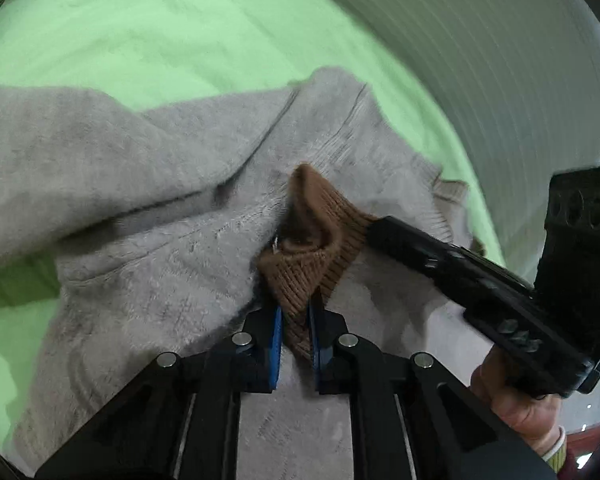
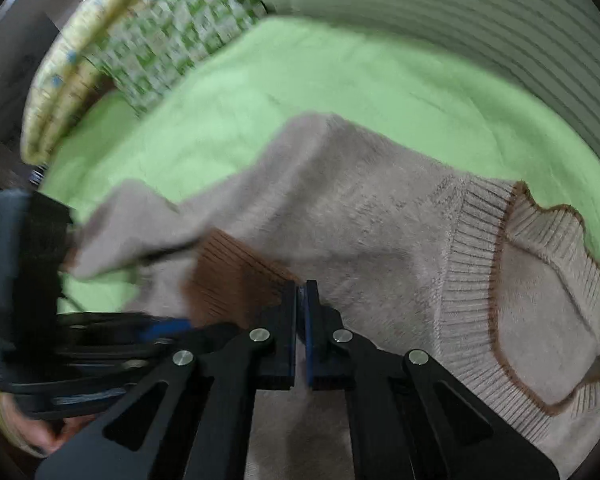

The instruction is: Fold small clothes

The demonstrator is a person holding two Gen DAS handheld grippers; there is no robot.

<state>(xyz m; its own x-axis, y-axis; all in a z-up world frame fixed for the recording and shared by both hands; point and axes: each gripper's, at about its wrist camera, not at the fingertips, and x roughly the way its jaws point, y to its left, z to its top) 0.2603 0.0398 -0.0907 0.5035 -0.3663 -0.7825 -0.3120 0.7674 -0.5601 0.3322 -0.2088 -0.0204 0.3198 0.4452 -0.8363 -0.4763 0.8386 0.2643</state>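
Presently, the left gripper (image 1: 296,316) has its blue-padded fingers closed to a narrow gap on the brown ribbed cuff (image 1: 312,256) of a beige sweater (image 1: 140,200); the cuff stands up bunched between the jaws. The right gripper (image 2: 301,300) has its fingers pressed almost together, clamped at the edge of the same brown cuff (image 2: 232,276), which spreads to the left of its tips in the right wrist view. In the left wrist view the right gripper's fingertips meet the cuff from the right side, with the person's right hand (image 1: 516,404) below it.

Both grippers thus hold one cuff, close beside each other. The sweater lies crumpled on a light green blanket (image 1: 180,32), a sleeve folded across the body. Its ribbed neckline (image 2: 540,292), trimmed in brown, lies to the right in the right wrist view. A green-and-white checked pillow (image 2: 168,36) rests at the far edge of the blanket, and a ribbed pale wall (image 2: 480,20) borders the far right. Parts of the right wrist view are blurred.
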